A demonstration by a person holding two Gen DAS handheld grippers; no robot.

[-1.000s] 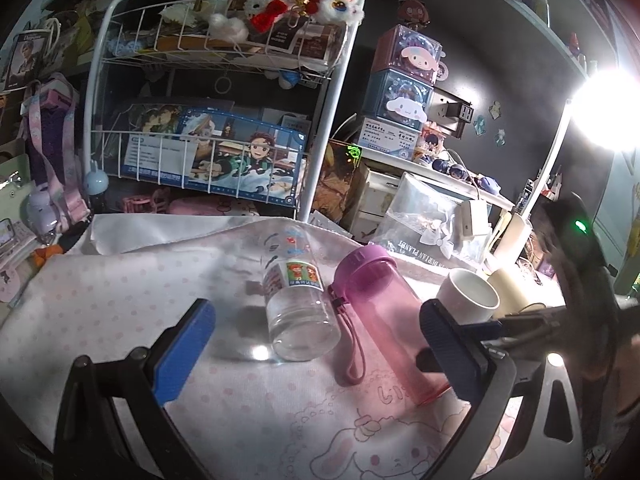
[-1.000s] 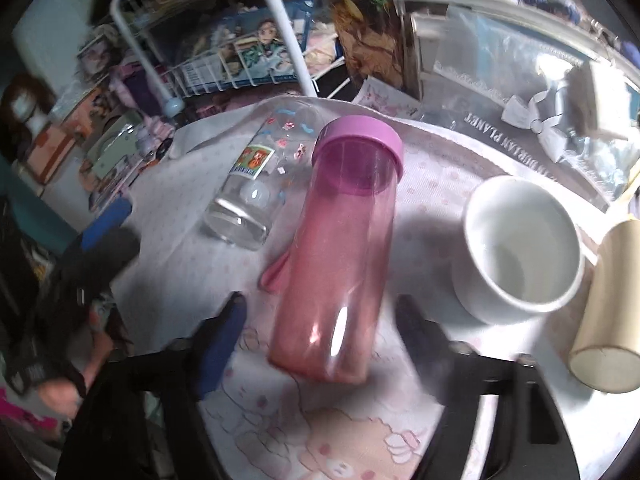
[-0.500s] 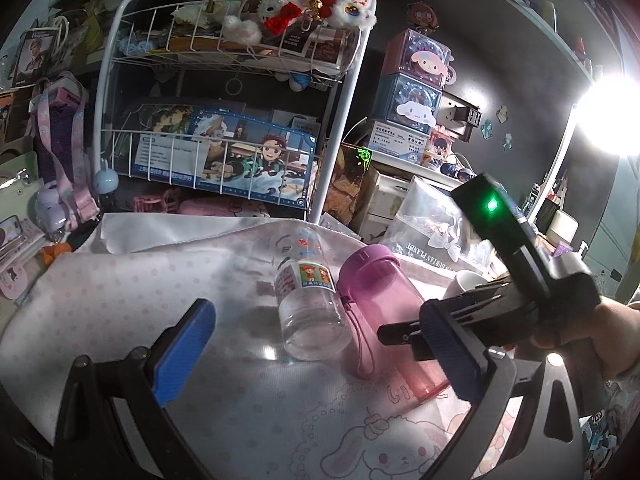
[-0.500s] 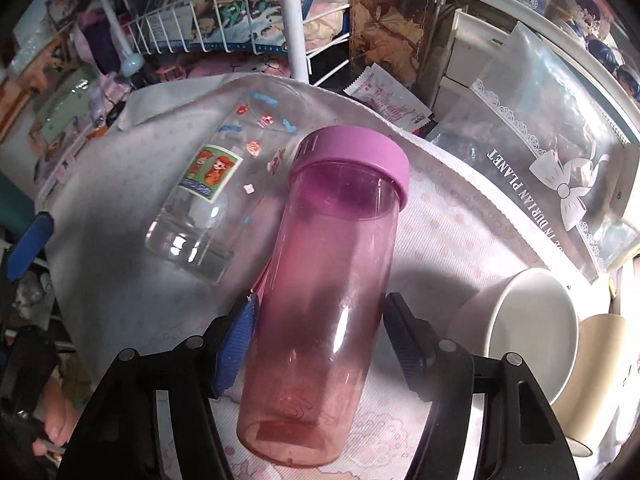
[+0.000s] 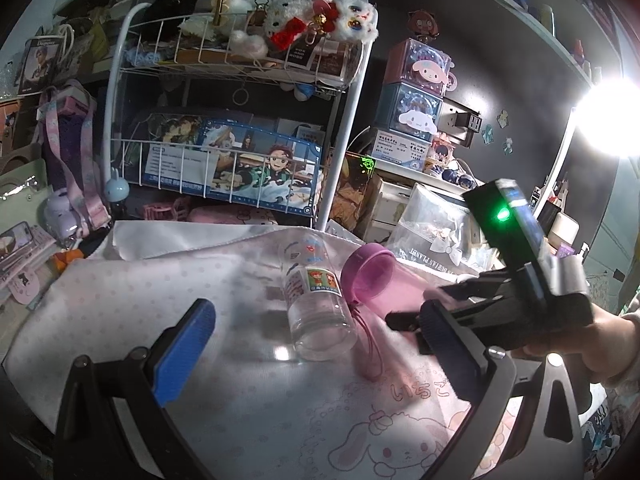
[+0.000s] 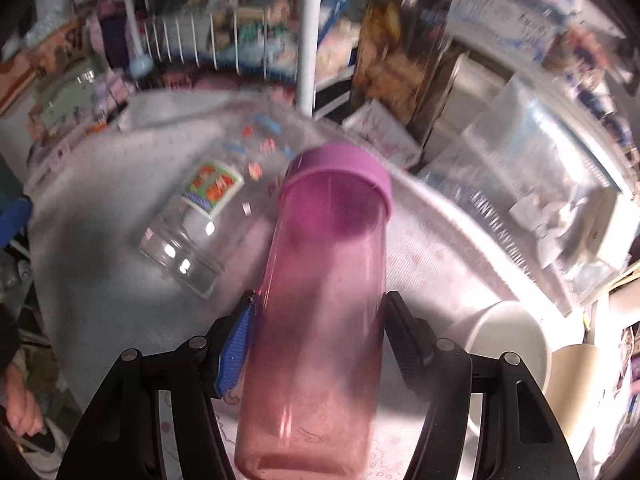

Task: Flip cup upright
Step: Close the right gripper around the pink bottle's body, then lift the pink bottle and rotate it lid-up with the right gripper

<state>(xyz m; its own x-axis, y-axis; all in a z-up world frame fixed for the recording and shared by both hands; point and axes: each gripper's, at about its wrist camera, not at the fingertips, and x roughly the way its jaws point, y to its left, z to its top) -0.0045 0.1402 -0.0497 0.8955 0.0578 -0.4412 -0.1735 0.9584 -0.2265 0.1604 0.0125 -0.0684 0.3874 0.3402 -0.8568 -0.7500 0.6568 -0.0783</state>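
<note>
A pink see-through cup with a purple lid [image 6: 320,292] lies on its side on the pink-dotted cloth [image 5: 120,292], lid end pointing away from me. My right gripper [image 6: 320,336] is shut on its body, one pad on each side. It also shows in the left wrist view [image 5: 376,284], partly behind the right gripper [image 5: 404,316]. My left gripper [image 5: 316,356] is open and empty, low over the cloth in front of a clear glass cup [image 5: 316,304].
The clear glass cup [image 6: 196,220] with stickers lies on its side left of the pink cup. A white mug [image 6: 504,348] and a cream cylinder [image 6: 576,384] stand at the right. A white wire rack [image 5: 240,100] and clutter stand behind the cloth.
My right gripper moved forward around the pink cup and closed on its body. The right wrist view is now blurred by motion. My left gripper stayed open and shifted only slightly.
</note>
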